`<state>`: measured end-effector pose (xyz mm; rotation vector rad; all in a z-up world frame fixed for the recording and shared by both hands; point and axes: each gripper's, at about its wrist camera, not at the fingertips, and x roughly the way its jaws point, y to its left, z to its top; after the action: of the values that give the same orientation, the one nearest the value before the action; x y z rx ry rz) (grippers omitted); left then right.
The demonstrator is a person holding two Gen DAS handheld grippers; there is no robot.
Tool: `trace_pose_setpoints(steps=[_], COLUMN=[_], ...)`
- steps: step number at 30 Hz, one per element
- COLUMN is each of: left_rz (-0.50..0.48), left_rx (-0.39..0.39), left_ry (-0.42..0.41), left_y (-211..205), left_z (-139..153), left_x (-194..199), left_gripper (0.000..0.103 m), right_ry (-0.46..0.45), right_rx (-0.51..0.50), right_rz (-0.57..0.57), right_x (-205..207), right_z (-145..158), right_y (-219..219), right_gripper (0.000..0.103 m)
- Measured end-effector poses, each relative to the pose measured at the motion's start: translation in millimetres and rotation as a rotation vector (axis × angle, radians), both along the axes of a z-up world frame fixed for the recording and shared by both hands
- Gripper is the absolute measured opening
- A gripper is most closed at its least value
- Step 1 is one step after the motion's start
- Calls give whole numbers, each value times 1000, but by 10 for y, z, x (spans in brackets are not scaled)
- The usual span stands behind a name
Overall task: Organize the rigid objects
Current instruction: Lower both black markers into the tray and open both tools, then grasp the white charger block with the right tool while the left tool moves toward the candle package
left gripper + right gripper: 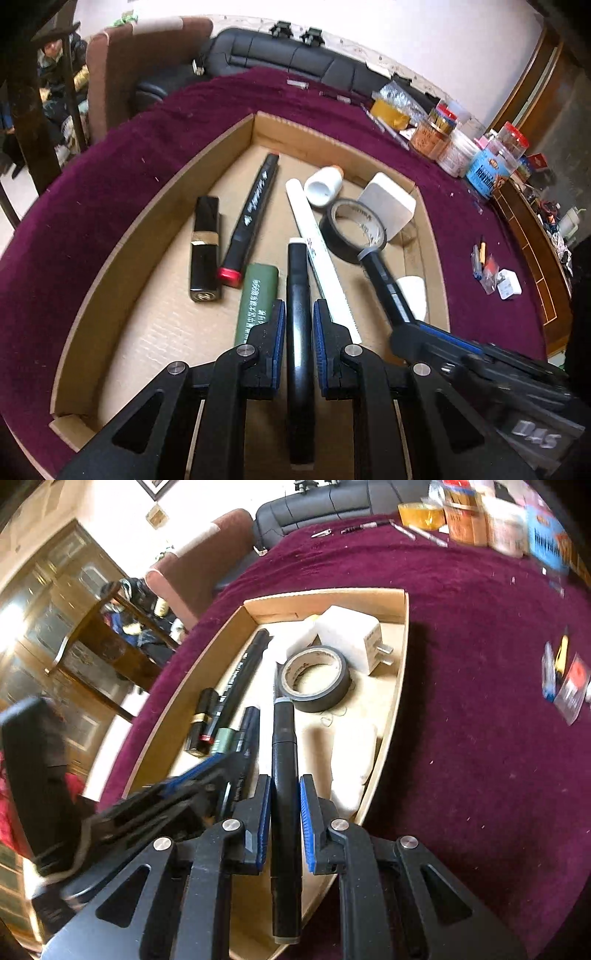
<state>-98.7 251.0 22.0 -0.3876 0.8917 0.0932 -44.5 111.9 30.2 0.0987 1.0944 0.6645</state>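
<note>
Lower ends of both held pens cut off behind tool bodies. Left tool clamps a black marker; right tool clamps a black pen. Both hang over the cardboard tray on the maroon worktop, holding tape roll, lipstick, white charger.

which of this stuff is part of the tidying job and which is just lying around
In the job:
left gripper, shut on a black pen
right gripper, shut on a black marker
cardboard tray with lipstick, tape roll, white charger

Lying about:
jars
small packets
sofa
</note>
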Motion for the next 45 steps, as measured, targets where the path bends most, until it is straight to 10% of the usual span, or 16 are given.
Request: trace_pose_setpoints(steps=[8, 16, 22, 45], left_rz=[96, 91, 69, -104], left_rx=[156, 332, 359, 440], left_ry=[-86, -127, -126, -69], left_y=[-4, -244, -396, -1282], left_z=[325, 461, 518, 521], left_x=[-312, -432, -476, -364], left_gripper=[63, 65, 65, 65], right_ry=[-28, -85, -120, -112], right_rx=[-17, -10, 11, 57], right_rz=[-21, -45, -99, -330], right_x=[15, -103, -156, 26], right_z=[-29, 144, 243, 180], right_y=[35, -175, -479, -1851], right_gripper=[15, 16, 34, 34])
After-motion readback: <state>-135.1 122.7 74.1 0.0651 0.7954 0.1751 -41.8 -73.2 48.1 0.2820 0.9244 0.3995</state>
